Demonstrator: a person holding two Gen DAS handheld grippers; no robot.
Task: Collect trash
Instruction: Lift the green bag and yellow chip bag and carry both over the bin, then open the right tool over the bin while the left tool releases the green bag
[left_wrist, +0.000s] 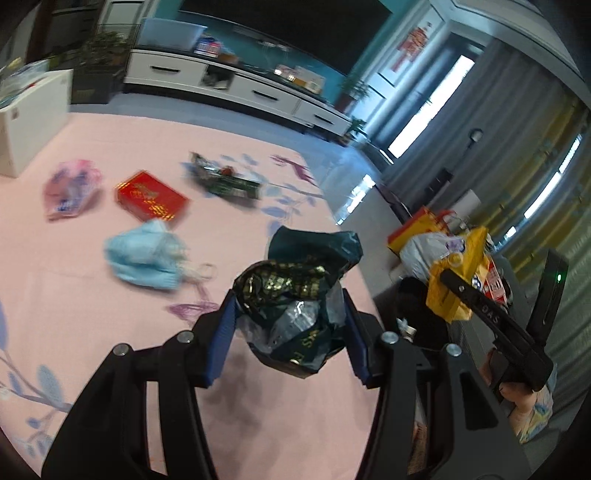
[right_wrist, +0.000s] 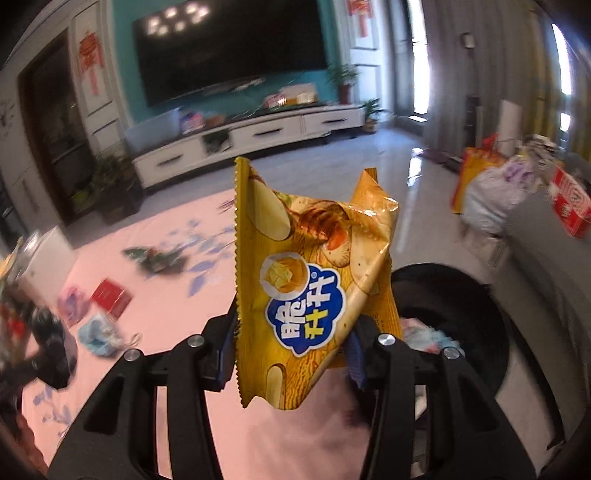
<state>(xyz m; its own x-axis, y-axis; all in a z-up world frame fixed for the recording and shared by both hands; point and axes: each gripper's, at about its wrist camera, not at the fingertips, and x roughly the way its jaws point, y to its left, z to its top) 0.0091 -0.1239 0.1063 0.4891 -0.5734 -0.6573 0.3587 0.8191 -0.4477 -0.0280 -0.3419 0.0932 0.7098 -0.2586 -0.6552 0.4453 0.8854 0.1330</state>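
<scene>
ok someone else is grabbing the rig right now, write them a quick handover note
Left gripper: shut on a crumpled dark green wrapper, held above the pink mat.
Right gripper: shut on a yellow snack bag, beside the black bin.
Done: bin already holds some trash.
Left: drop both pieces in, then collect the blue mask, red box, pink bag and green packet on the mat.

The left gripper (left_wrist: 290, 317) has its jaws closed on a crumpled dark green wrapper (left_wrist: 299, 295), held above a pink mat (left_wrist: 110, 332). Ahead and left of the jaws lie a blue face mask (left_wrist: 146, 258), a red box (left_wrist: 151, 197) and a pink bag (left_wrist: 72, 188). Right of the jaws, the right gripper (left_wrist: 448, 277) holds a yellow snack bag (left_wrist: 458, 280).
</scene>
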